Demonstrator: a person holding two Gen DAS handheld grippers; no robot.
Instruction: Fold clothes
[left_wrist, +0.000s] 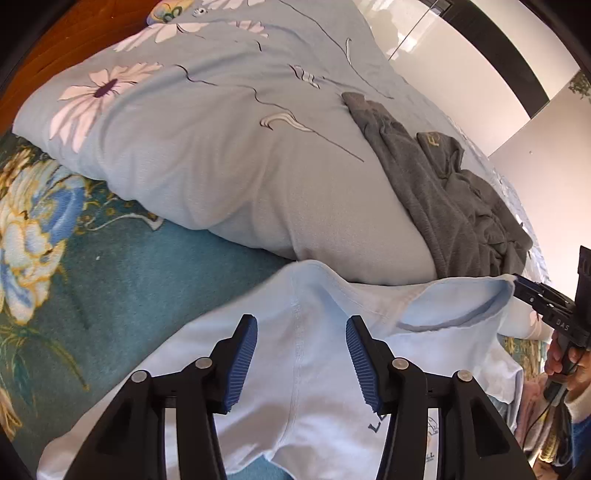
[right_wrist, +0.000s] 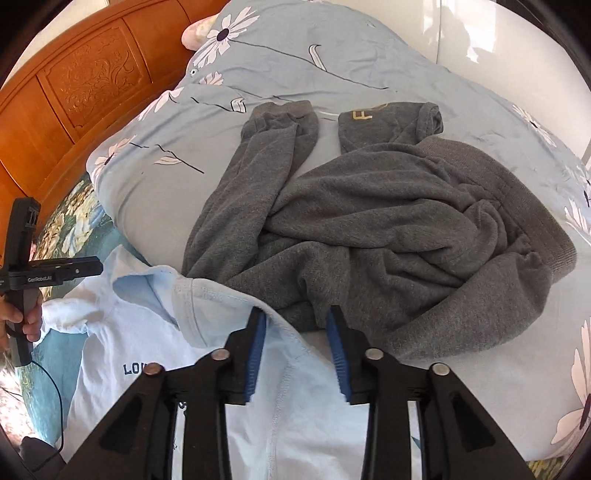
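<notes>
A bed (left_wrist: 122, 266) with a teal floral blanket, backed by a carved wooden headboard (right_wrist: 74, 85). On top, a pale blue quilt (left_wrist: 207, 147) printed with white daisies, bunched up high. Across the quilt, a crumpled grey sweatshirt (right_wrist: 369, 221), sleeves trailing toward the headboard, yellow lettering near the collar. In front, spread partly on the blanket and partly against the quilt, a light blue T-shirt (left_wrist: 317, 332) with dark letters on the chest; collar edge just beside the sweatshirt's lower hem, whether touching or overlapping hard to tell. Left gripper (left_wrist: 301, 363) above the T-shirt near a shoulder seam, 2 blue ribbed pads (left_wrist: 243, 362) spread wide, nothing between them. Right gripper (right_wrist: 297, 356) also spread wide, over the T-shirt's edge where the sweatshirt begins, nothing pinched in its own view. In the left wrist view, its tip right at the T-shirt's collar, contact unclear from that angle. A hand (right_wrist: 22, 321) around the left gripper's handle at the frame's left edge, a black cable (right_wrist: 55, 398) hanging below it.
</notes>
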